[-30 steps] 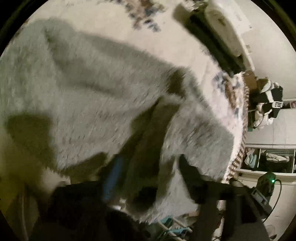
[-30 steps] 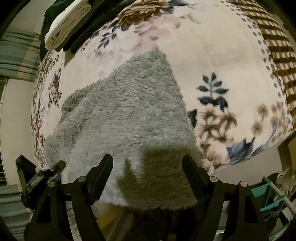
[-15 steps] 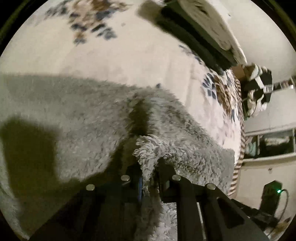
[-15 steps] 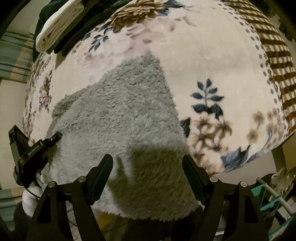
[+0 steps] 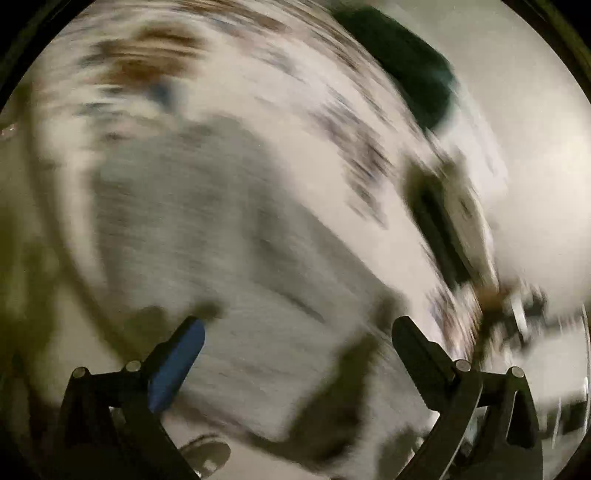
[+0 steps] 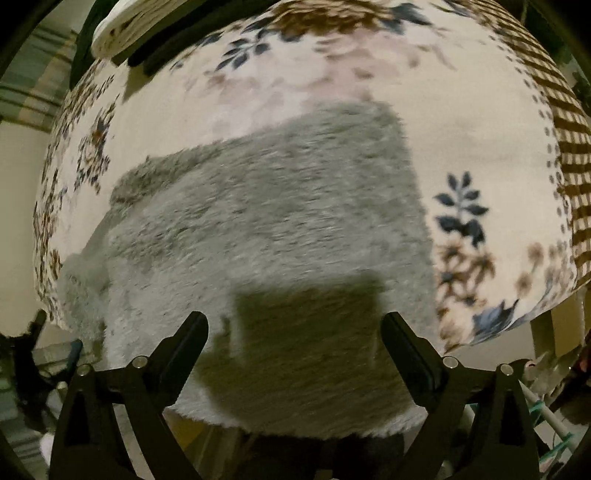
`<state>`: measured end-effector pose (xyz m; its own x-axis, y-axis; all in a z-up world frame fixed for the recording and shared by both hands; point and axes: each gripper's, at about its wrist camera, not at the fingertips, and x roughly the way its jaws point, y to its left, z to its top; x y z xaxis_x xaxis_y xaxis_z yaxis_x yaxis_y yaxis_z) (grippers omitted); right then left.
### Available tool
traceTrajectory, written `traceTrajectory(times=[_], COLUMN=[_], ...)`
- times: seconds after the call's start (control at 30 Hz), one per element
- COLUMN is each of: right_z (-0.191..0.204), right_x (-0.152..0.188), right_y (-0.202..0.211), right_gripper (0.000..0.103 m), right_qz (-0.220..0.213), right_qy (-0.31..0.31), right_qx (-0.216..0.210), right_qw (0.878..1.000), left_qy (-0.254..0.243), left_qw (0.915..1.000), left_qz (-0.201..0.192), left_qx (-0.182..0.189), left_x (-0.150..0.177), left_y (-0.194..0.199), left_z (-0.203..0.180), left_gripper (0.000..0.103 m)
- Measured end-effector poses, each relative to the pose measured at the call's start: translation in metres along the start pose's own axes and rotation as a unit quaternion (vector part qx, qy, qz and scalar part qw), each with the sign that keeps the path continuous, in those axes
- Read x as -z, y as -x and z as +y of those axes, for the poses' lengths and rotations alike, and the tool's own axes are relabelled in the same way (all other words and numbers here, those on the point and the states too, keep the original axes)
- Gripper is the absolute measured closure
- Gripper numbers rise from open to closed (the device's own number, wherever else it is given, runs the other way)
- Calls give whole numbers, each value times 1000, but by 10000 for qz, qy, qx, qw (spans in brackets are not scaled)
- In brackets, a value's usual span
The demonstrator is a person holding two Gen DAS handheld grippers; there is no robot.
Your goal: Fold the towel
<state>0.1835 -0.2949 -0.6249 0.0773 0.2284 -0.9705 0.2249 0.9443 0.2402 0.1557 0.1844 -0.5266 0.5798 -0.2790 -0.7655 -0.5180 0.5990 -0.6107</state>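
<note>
A fluffy grey towel (image 6: 266,229) lies folded on the flowered bedspread (image 6: 480,122), its near edge hanging over the bed's front. My right gripper (image 6: 293,332) hovers open above that near edge, fingers wide apart, nothing between them. In the left wrist view everything is smeared by motion; the grey towel (image 5: 236,266) spreads below my left gripper (image 5: 297,332), which is open with its blue pad (image 5: 173,369) on the left finger and nothing held.
A stack of folded white and dark cloth (image 6: 140,33) lies at the far left of the bed. A striped brown border (image 6: 569,155) runs down the bed's right side. A drying rack (image 6: 546,417) shows at lower right.
My left gripper let go of the towel's edge, opened wide and is swinging fast. The towel now lies folded over. The right gripper stays open and has shifted little.
</note>
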Motion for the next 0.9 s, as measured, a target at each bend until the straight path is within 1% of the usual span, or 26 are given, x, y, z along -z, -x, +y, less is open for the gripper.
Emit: traceTrajectory(times=[0.07,0.1,0.13,0.2,0.23,0.27,0.3,0.37,0.43,0.47,0.53,0.6,0.63,0.67,0.73,0.77,0.8,0.83,0.87,0.9], right_z=[12,19,24,35,39,43,47,52,55,57,60,64,65,66,68,69,69,68,68,66], right_x=[-1,-3,-3,-6,-8,-9,-9,-11,-11,-10,-8,-5,-3,-2,0,0,0,0,-1,-2], right_y=[1,2,2,1,-1,-5,-8,-16,-24,-29,-36,-43,-45,-47,-47,-47,-45,-44,-44,-42], right_gripper=[6,6,6,6,6,6,6,6,6,6,6,6,6,6,6,6,6,6,6,6], right_qz=[33,39,37,33,67,116,147,185,212,232,311,368,406,438,438,432,424,412,408,403], right_qy=[110,195,250,313,301,258,210,176,147,127,116,130,151,168,191,198,210,218,216,205], right_qx=[91,144,190,279,276,260,261,322,364,358,352,352,354,346,312,293,272,257,237,204], right_qw=[9999,9997,9995,9991,9991,9993,9993,9992,9990,9990,9988,9986,9984,9983,9984,9984,9985,9986,9987,9988], left_qy=[506,633,690,518,347,306,301,124,-66,-98,37,302,410,574,757,736,696,645,609,615], left_qw=[9982,9973,9965,9970,9979,9986,9992,9995,9986,9983,9980,9980,9980,9974,9960,9962,9963,9964,9969,9968], left_qz=[-250,-322,-382,-451,-365,-288,-238,-275,-515,-561,-628,-540,-482,-424,-396,-408,-426,-423,-399,-387], left_qx=[-198,-198,-273,-354,-419,-305,-137,-54,46,94,53,-88,-79,-28,249,210,258,345,313,330], left_x=[-19,-26,-36,-50,-59,-63,-66,-70,-73,-74,-77,-78,-78,-77,-77,-77,-76,-76,-77,-77], left_y=[5,5,3,-5,-14,-21,-25,-26,-8,-2,5,-5,-10,-16,-21,-21,-20,-22,-25,-27], left_z=[36,45,53,56,59,62,65,65,59,58,65,85,92,100,109,110,110,108,108,108], left_gripper=[0,0,0,1,10,58,87,89,89,89,89,89,89,87,80,76,74,67,61,60])
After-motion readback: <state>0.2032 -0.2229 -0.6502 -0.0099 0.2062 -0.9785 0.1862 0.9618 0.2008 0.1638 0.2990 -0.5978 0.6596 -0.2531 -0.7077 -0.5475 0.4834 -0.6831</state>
